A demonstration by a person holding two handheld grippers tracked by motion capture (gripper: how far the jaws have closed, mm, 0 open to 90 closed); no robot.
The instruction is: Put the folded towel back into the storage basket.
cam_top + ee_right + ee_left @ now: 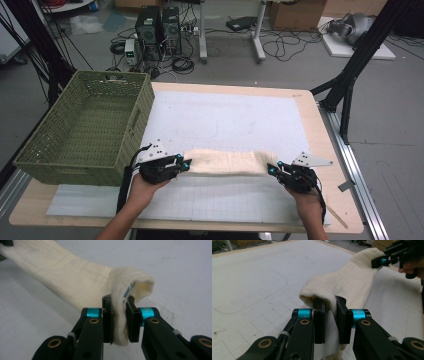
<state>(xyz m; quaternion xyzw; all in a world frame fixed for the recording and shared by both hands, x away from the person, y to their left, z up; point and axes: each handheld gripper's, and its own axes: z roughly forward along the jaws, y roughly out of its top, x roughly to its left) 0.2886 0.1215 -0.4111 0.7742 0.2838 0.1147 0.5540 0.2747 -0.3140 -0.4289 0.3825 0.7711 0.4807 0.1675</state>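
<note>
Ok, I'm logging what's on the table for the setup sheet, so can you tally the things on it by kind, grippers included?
Cream-coloured cloth towel, stretched between the grippers: 1
Green woven plastic basket, at the table's left edge: 1
White gridded mat covering the tabletop: 1
Black two-jaw grippers, left gripper and right gripper, each shut on a towel end: 2
Total: 5

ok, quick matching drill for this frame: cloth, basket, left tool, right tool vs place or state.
Things:
1. cloth
2. basket
3. left tool
4. right tool

Place or state:
A. green, at the table's left edge
B. shut on the cloth's right end
C. stretched between both tools
D. shut on the cloth's left end

Pairs: 1-C, 2-A, 3-D, 4-B
</note>
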